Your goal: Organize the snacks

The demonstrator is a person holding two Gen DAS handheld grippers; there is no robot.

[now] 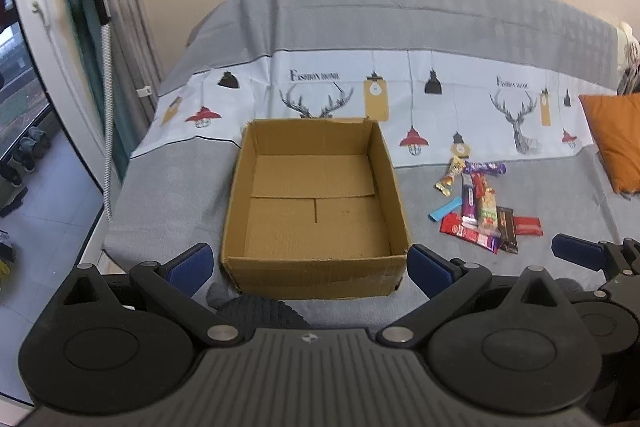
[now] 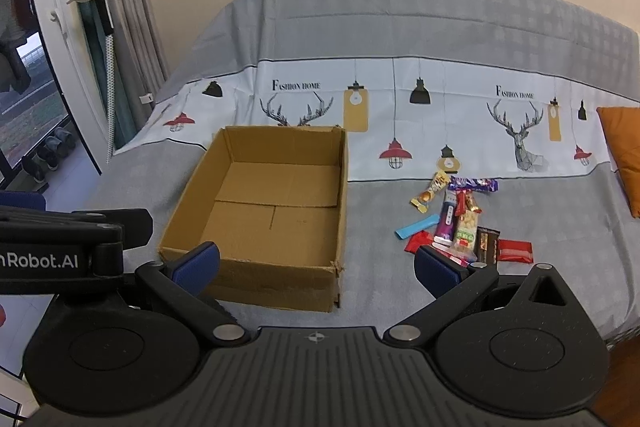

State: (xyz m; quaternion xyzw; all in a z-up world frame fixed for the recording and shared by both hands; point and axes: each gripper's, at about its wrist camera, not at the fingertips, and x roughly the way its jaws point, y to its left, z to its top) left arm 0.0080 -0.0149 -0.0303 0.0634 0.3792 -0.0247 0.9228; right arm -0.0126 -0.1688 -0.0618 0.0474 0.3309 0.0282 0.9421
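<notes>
The snack bars [image 2: 460, 223] lie in a loose pile on the grey bed cover [image 2: 380, 291], well apart from the right wall of the cardboard box [image 2: 264, 211], whose floor holds nothing. An orange cushion [image 2: 624, 155] sits further right. The left tongs [image 1: 310, 263] are spread wide before the box's near wall, gripping nothing; the right tongs [image 2: 316, 263] are likewise released, one pad [image 2: 436, 273] just in front of the pile

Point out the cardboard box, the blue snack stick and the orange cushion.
cardboard box [image 1: 316, 263], left wrist view, near outer wall.
blue snack stick [image 2: 416, 227], right wrist view, wrapper middle.
orange cushion [image 1: 616, 139], left wrist view, cover middle.
</notes>
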